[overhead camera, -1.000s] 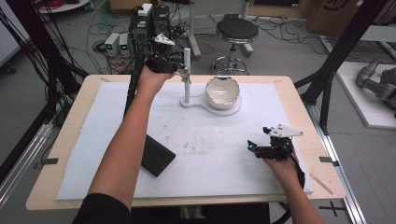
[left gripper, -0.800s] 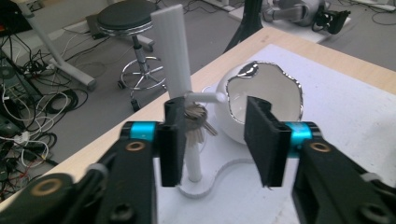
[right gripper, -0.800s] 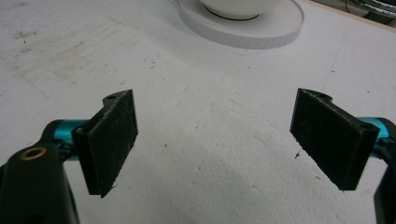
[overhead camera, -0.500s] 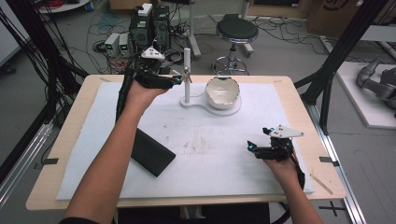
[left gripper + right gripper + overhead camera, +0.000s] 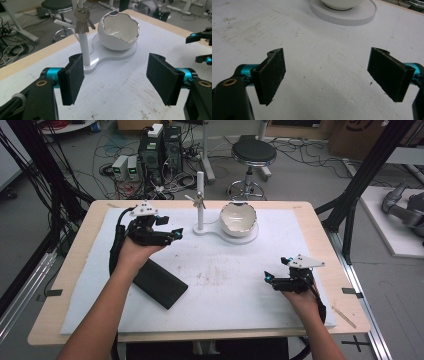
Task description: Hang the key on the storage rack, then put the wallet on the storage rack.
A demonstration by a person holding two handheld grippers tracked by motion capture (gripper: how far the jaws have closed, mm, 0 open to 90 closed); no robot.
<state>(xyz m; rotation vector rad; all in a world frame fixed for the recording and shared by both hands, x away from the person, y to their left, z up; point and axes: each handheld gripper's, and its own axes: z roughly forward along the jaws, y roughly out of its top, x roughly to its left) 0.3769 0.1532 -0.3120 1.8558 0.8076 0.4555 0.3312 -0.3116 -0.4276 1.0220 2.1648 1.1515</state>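
The keys (image 5: 81, 21) hang on the white stand (image 5: 200, 202), far centre of the table, just left of the eggshell bowl (image 5: 239, 219). If they hang loosely, a nudge to the post could drop them. The left gripper (image 5: 172, 236) has drawn back left and nearer since the earlier frames, its jaws just opened wide, empty. The right gripper (image 5: 270, 277) waits near right, gaping, empty

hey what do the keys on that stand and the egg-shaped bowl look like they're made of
Keys: metal, probably steel or nickel-plated, judging by the dull silvery sheen and cut teeth. Egg-shaped bowl: likely glazed ceramic, glossy white with a jagged, silver-lined rim. Stand: smooth white, perhaps plastic or painted; hard to say.
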